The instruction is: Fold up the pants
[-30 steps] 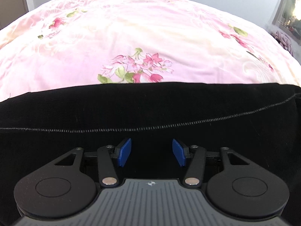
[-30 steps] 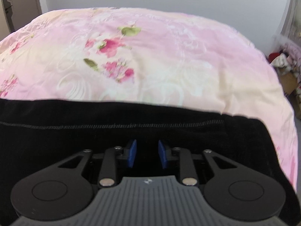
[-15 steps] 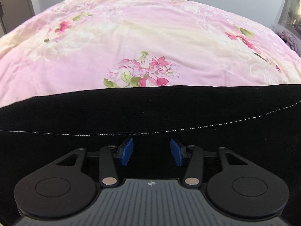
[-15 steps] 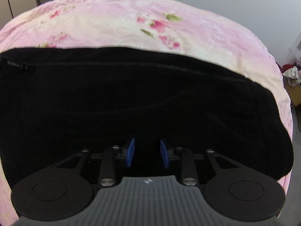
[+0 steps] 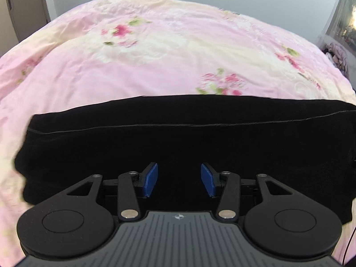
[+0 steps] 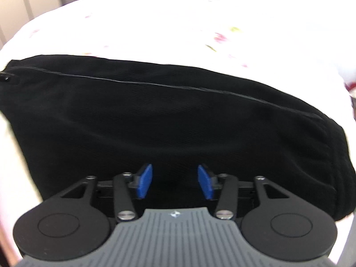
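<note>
Pink floral bedding (image 5: 155, 66) fills the background, with a pale wall behind it and a closet door off at the left edge. On that bedding lie the black pants (image 5: 178, 146), gathered into a wide, flat bundle with a thin stitched seam (image 5: 200, 125) running across near the far edge. The left gripper (image 5: 179, 182) hangs over the near part of the bundle with its blue pads (image 5: 150, 179) set wide apart and nothing between them; the right gripper (image 6: 175, 182) is likewise spread wide and empty above the same dark cloth (image 6: 166, 122) (this view is blurred and the bedding washes out to white, so fine detail is lost). A zipper or tab (image 6: 5, 78) seems to show at the far left corner of the pants there, though I cannot be sure. Judging by the compact shape, a fold looks to have been laid down, and the step in hand is the release or a check of the result. If another fold is wanted, the next move calls for both claws to pinch one edge through all layers and carry it over evenly, without dragging the lower layers askew.
</note>
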The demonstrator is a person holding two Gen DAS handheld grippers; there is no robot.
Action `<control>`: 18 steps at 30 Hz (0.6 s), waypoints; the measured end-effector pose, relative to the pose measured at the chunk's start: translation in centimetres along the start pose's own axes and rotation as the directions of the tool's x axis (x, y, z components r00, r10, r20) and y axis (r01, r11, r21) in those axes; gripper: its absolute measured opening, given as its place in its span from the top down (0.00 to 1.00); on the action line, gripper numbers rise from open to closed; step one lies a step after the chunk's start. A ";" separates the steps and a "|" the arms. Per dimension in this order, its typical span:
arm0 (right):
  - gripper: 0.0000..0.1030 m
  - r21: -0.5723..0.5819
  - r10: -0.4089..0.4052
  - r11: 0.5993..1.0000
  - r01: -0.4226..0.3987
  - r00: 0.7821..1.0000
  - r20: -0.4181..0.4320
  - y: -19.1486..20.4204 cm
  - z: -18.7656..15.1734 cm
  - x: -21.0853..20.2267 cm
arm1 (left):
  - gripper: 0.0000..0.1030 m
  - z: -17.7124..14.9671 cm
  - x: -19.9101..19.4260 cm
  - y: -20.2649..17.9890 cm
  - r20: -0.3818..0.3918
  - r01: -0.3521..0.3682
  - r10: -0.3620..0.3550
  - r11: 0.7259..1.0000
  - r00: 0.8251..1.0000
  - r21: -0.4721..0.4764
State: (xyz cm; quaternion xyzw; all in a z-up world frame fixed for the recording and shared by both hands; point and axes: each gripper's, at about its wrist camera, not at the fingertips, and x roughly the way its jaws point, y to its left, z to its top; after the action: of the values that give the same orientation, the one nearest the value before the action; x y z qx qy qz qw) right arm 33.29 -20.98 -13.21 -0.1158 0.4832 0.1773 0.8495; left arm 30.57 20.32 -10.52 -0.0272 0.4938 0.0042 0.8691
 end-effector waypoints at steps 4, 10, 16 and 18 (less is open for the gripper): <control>0.39 -0.109 0.033 0.993 -0.034 0.999 -0.007 5.0 2.3 0.2 | 0.48 -0.9 -2.5 5.2 -0.037 -0.056 0.055 0.998 0.998 -0.035; 0.40 -0.263 0.089 0.962 -0.072 0.995 0.053 11.9 5.2 0.9 | 0.48 -2.0 -3.8 13.2 -0.041 -0.074 0.067 0.970 0.997 -0.231; 0.40 -0.397 0.088 0.915 -0.072 0.996 0.021 18.5 8.0 3.0 | 0.41 -3.1 -2.2 18.8 -0.042 -0.073 0.063 0.932 0.997 -0.356; 0.40 -0.426 0.076 0.902 -0.063 0.997 0.012 20.0 9.0 4.0 | 0.40 -3.5 -1.6 20.7 -0.039 -0.055 0.043 0.908 0.998 -0.415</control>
State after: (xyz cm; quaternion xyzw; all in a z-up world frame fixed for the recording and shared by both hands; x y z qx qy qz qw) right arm 33.94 1.33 -12.59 -0.2783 0.4246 0.3102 0.8037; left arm 26.02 40.86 -11.89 -0.1993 0.4947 0.1307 0.8358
